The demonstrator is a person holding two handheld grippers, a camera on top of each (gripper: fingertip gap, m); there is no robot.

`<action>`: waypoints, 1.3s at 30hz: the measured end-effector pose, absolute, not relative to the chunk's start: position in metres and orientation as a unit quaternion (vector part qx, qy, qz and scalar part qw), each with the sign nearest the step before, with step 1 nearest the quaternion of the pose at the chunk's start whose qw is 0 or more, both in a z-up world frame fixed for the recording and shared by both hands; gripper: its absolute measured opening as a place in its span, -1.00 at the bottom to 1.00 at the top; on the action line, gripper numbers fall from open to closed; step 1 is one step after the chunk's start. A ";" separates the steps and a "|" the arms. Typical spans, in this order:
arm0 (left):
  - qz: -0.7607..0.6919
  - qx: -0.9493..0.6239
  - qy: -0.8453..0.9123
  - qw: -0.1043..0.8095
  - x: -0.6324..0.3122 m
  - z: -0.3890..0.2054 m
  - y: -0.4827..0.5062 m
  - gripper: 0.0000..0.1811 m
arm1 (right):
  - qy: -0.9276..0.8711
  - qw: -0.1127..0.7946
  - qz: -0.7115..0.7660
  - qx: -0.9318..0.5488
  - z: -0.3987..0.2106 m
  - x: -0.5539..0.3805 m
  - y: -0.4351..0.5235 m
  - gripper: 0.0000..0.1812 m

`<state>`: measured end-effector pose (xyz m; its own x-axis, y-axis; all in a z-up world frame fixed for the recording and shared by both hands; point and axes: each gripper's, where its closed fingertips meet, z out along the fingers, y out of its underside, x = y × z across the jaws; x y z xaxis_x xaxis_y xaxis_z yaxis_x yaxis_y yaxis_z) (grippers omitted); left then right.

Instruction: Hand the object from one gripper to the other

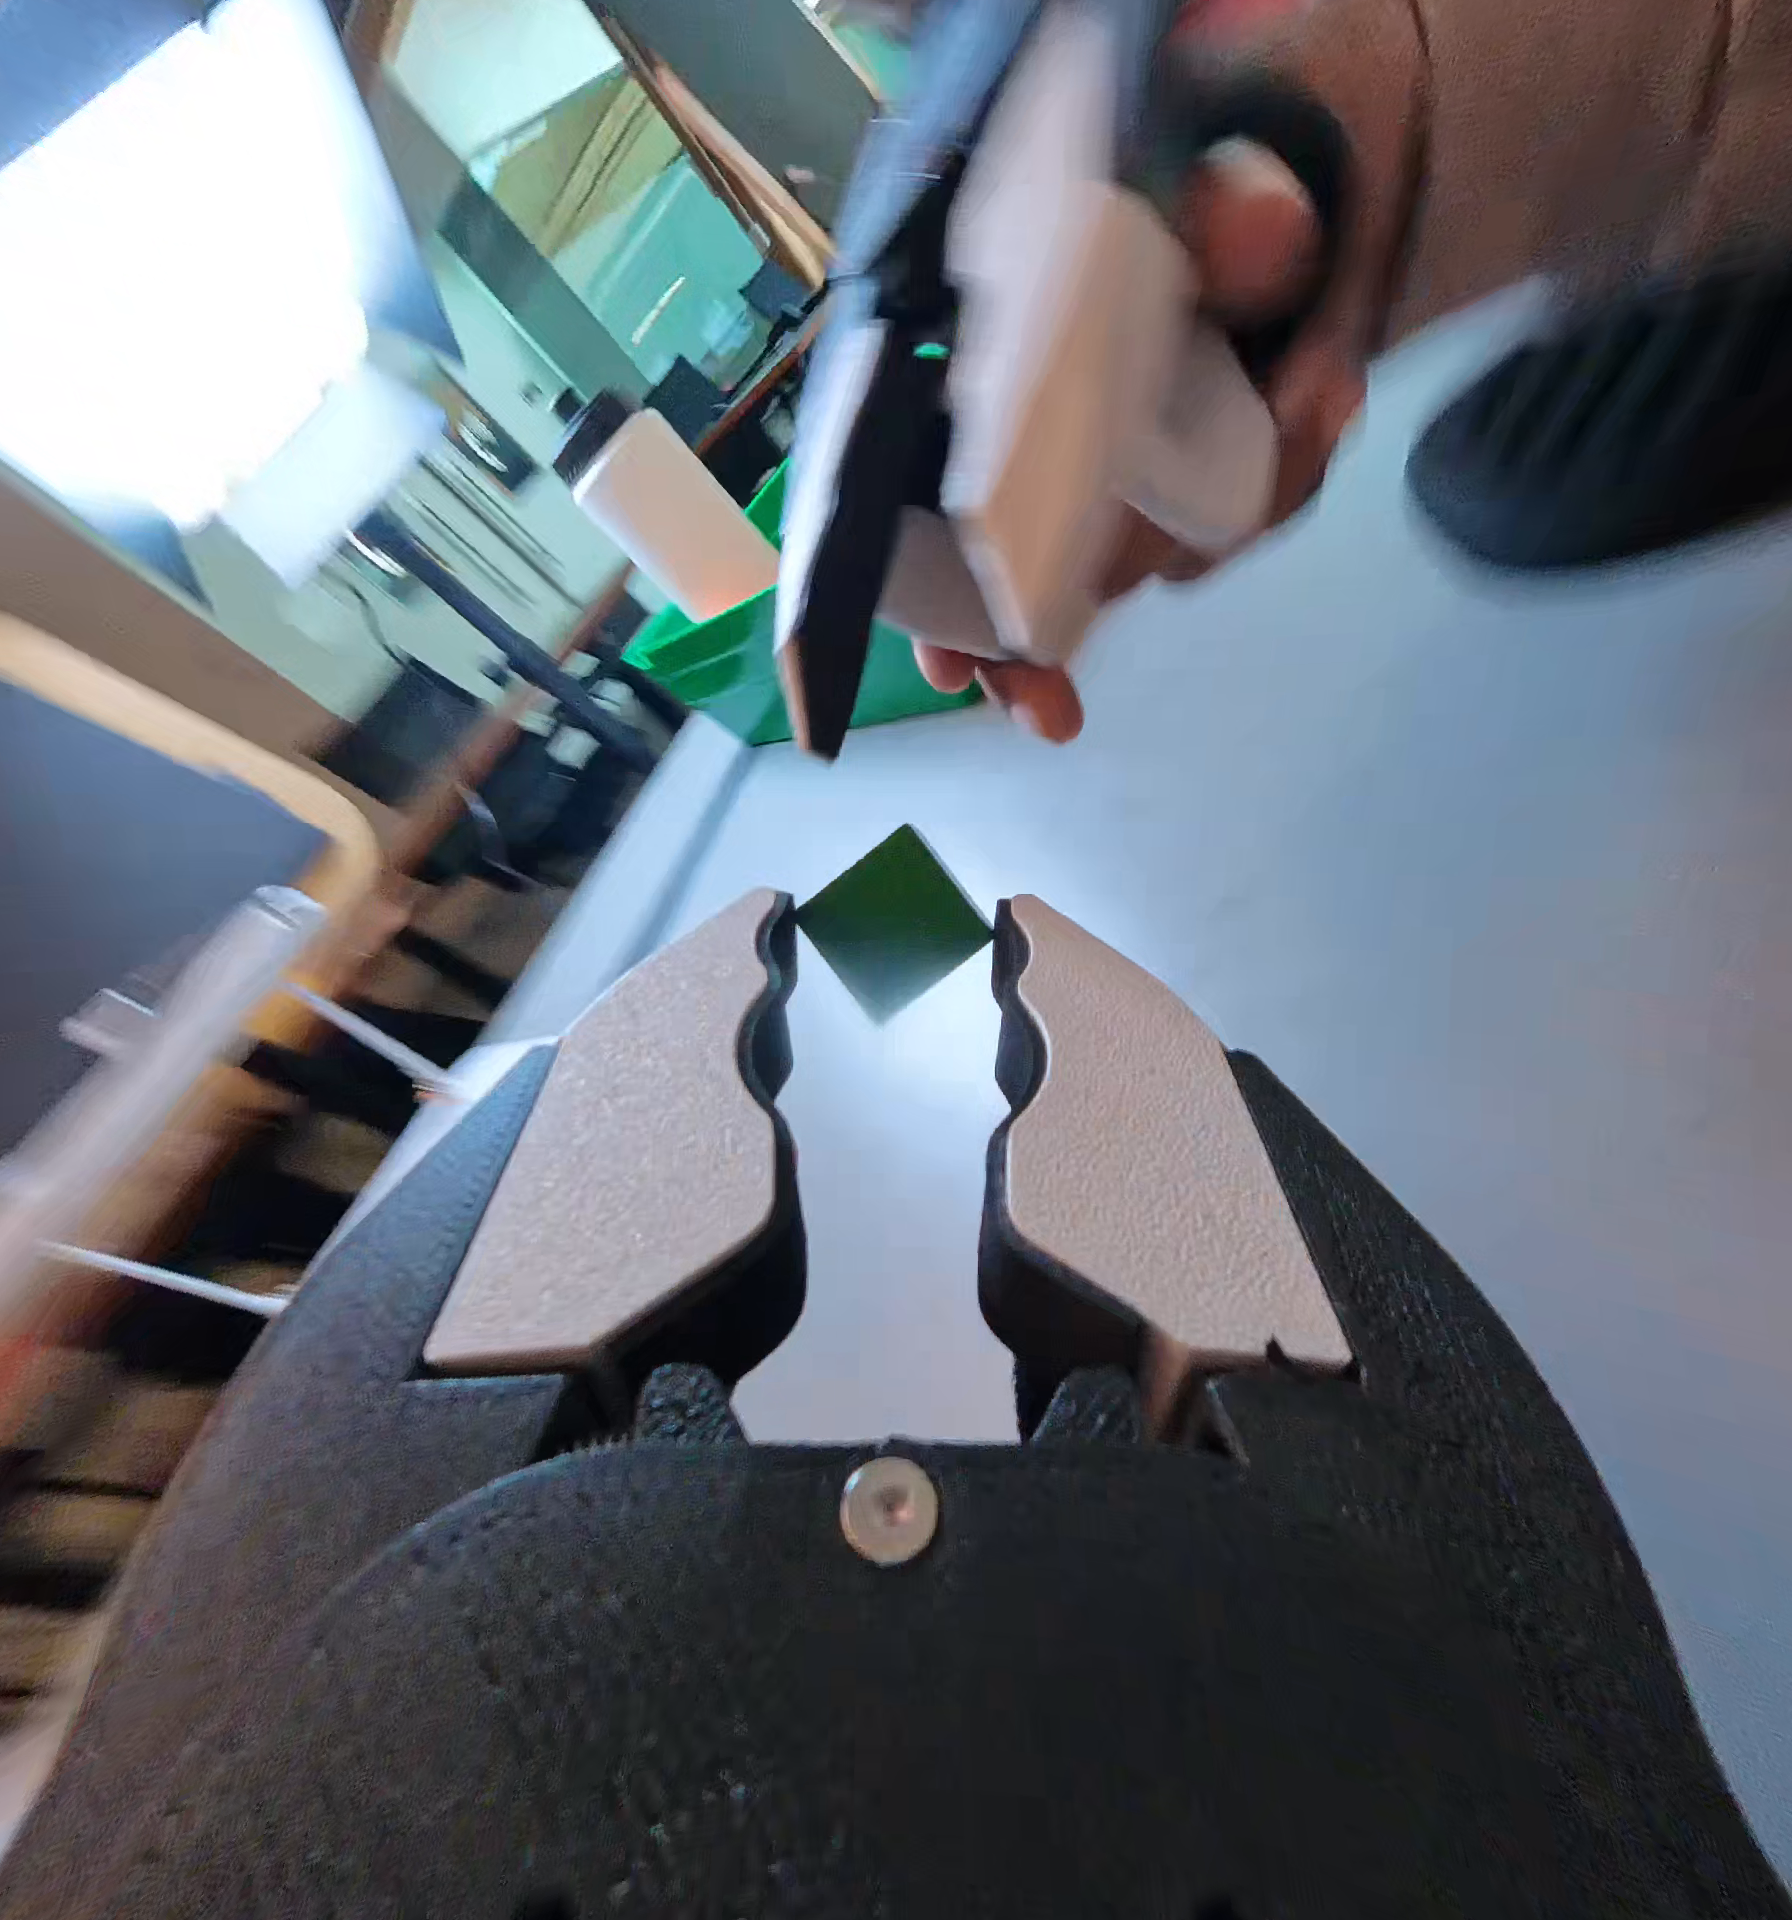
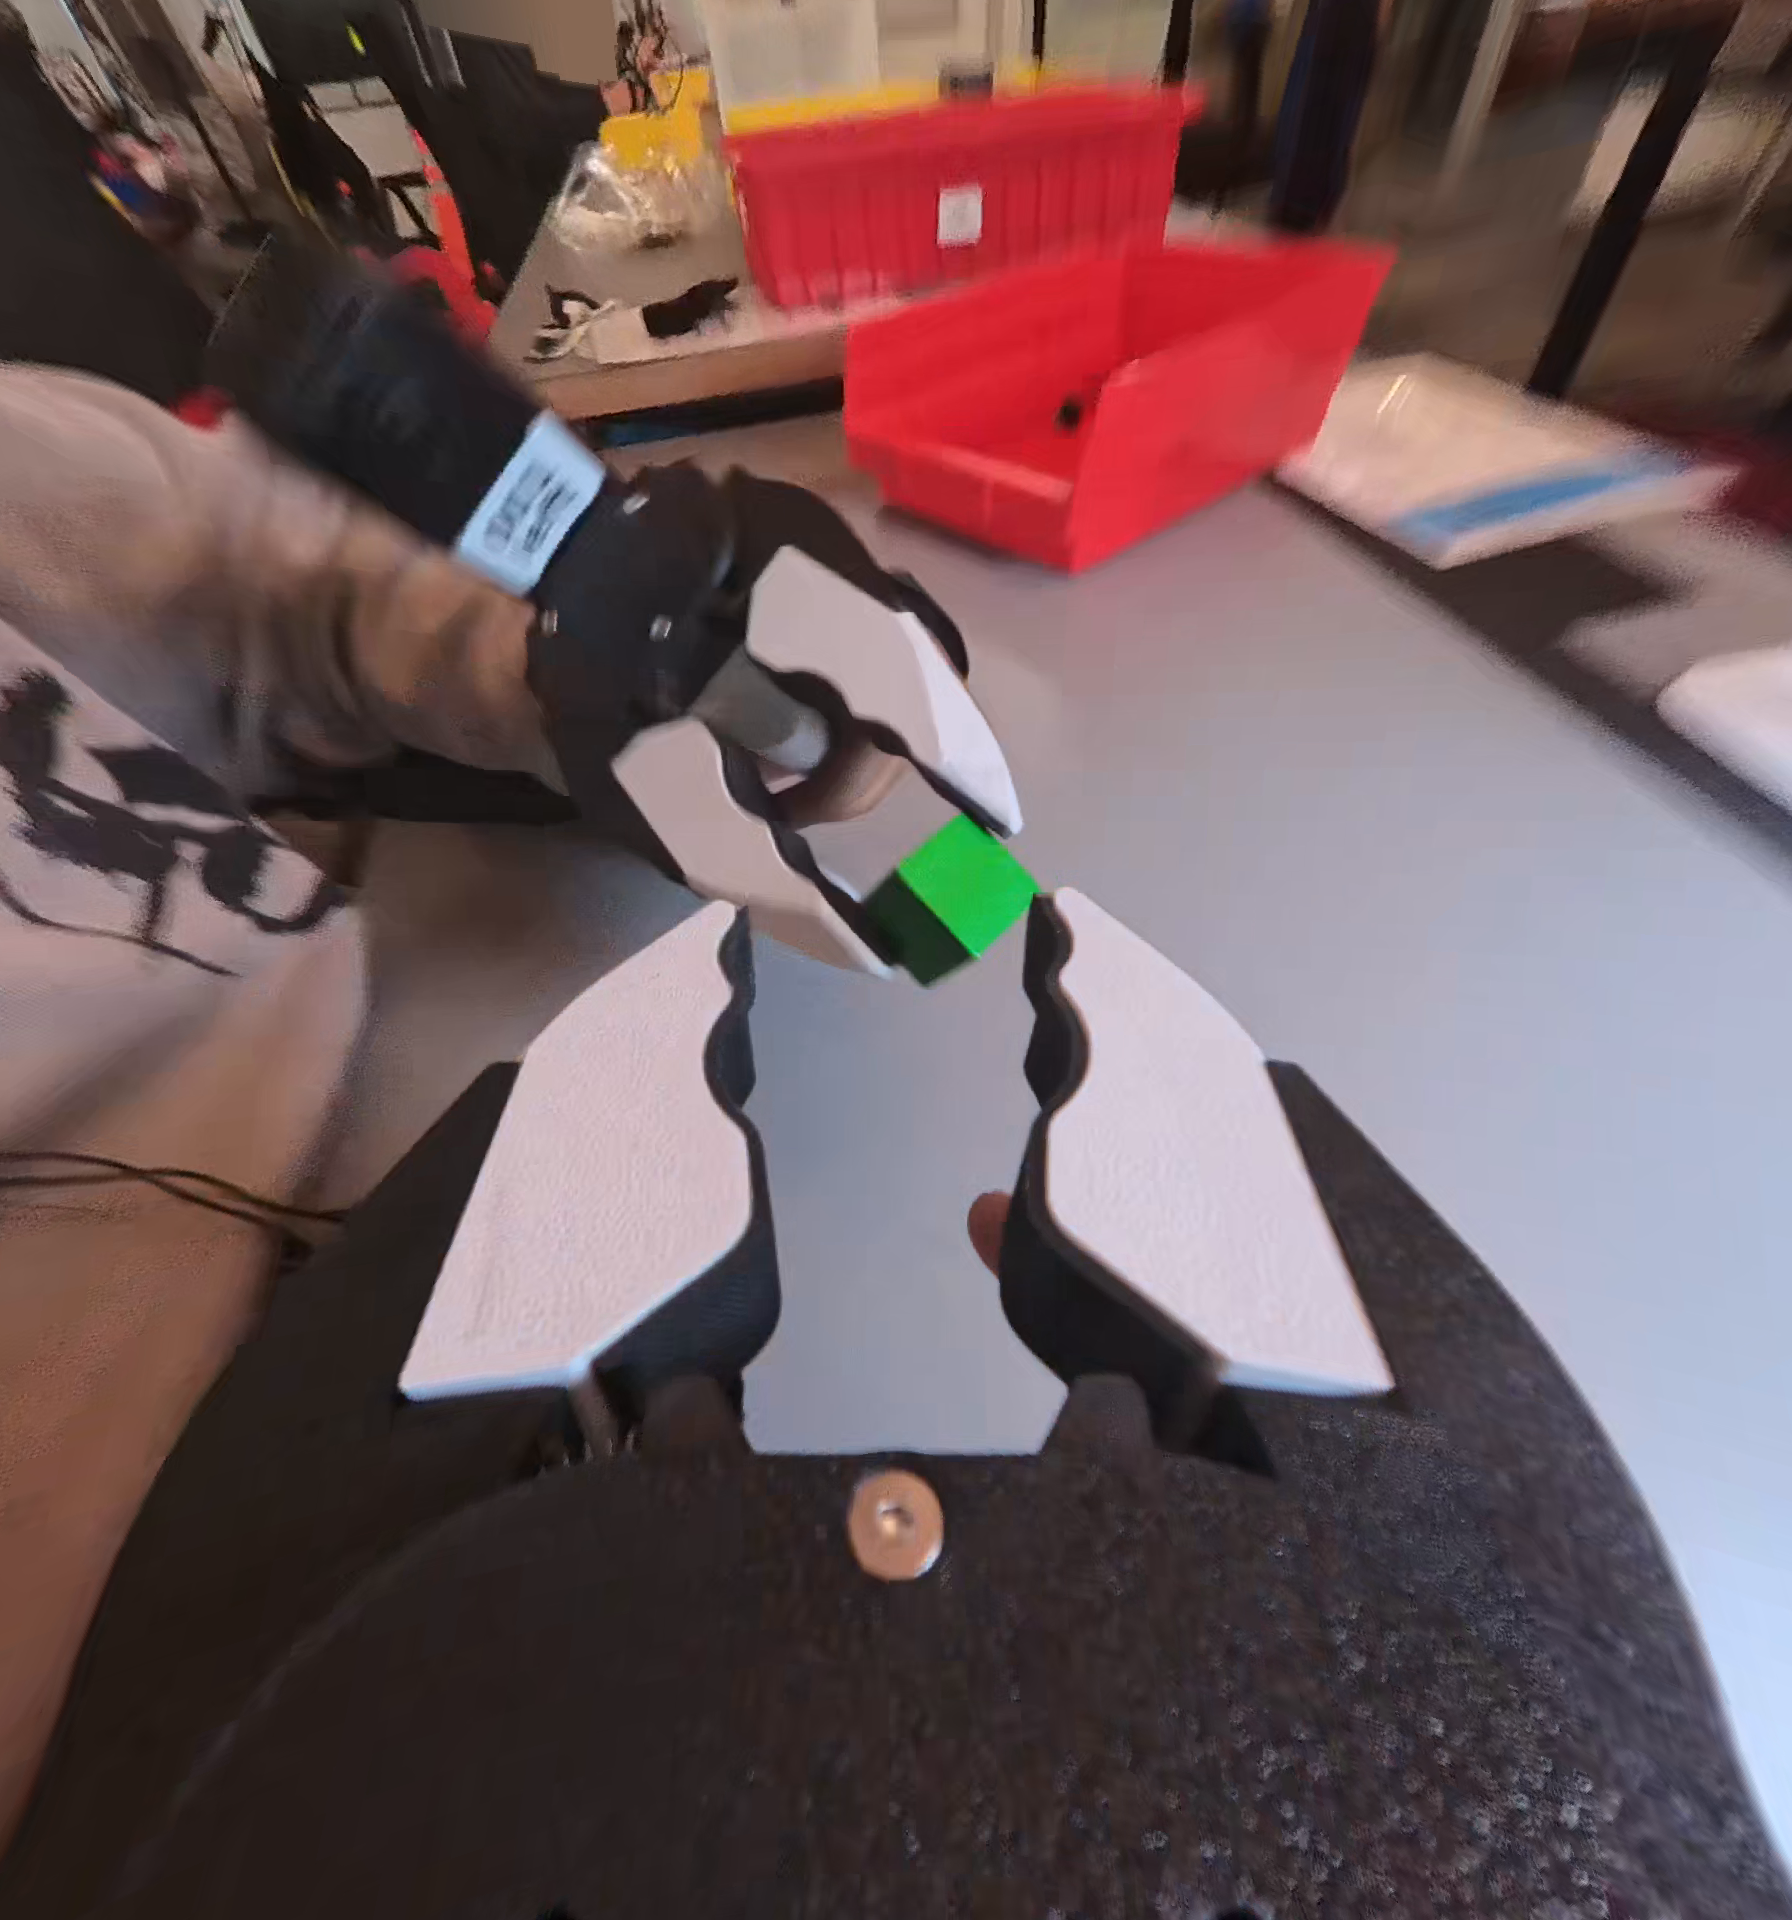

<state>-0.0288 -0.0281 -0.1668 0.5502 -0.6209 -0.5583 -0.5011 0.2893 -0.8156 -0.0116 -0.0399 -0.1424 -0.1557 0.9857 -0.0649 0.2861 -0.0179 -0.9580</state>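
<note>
While your left gripper (image 1: 894, 914) pinches the green cube (image 1: 892, 920) by two opposite corners at its very fingertips, held up off the grey tabletop (image 1: 1391, 935), your right gripper (image 2: 887, 914) has its fingers spread with nothing between them. You are at the approach step of the handover: seen from the right wrist, the cube (image 2: 959, 902) sits just ahead of the right fingertips, a little toward the right finger (image 2: 1162, 1122), not yet inside the gap. From the left wrist, the right gripper (image 1: 830, 717) hangs just beyond and above the cube, apart from it. Your next move, as I judge it, is to ease the right gripper forward until the cube's free faces lie between its pads, close firmly, and only then loosen the left. A corner pinch looks precarious, so avoid nudging the cube sideways.
</note>
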 end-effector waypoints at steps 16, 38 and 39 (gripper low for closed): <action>-0.715 -0.574 0.050 0.396 -0.026 -0.133 -0.038 -0.61 | -0.632 0.663 0.212 -0.340 -0.134 -0.038 -0.038 -0.57; -0.305 -0.608 0.421 0.600 -0.011 -0.144 -0.062 -0.70 | -0.515 0.200 0.647 -0.525 -0.139 -0.020 -0.067 -0.58; -0.345 -0.625 0.393 0.579 -0.014 -0.143 -0.059 -0.70 | -0.541 0.258 0.616 -0.512 -0.137 -0.020 -0.064 -0.55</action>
<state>-0.0138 -0.0585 -0.1435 0.4529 -0.8912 -0.0247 -0.0929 -0.0196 -0.9955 -0.0197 -0.0636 -0.1371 -0.3424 0.8714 -0.3514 0.2356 -0.2824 -0.9299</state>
